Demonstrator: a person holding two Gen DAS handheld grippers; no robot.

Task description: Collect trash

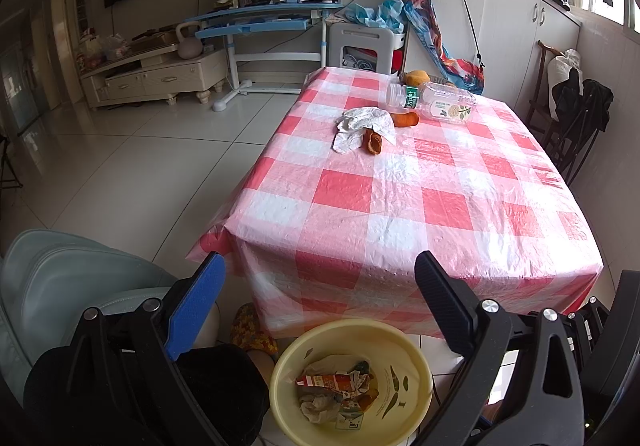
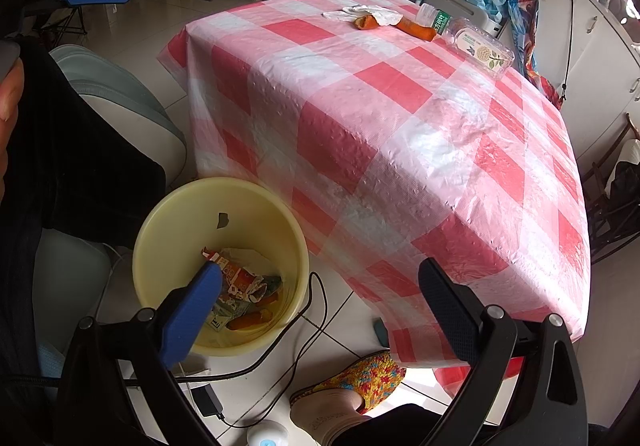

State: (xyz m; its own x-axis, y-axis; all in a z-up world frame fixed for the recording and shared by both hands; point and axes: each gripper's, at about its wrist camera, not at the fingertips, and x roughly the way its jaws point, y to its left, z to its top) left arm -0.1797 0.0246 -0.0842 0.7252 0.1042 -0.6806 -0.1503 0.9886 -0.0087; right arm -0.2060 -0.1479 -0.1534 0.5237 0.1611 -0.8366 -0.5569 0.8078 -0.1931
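left gripper (image 1: 320, 282): jaws spread wide, nothing between them, held above near table edge | yellow bin (image 1: 352, 378): on floor, near, holds crumpled carton and paper | checked tablecloth (image 1: 420, 197): covers table | far end: white tissue (image 1: 362, 125), two orange peels (image 1: 372, 141) touching it, clear bottle (image 1: 436, 99) lying on its side just right.

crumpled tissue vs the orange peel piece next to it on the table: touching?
Touching. In the left wrist view the crumpled tissue drapes over the top edge of the orange peel piece, no gap; right wrist view agrees.
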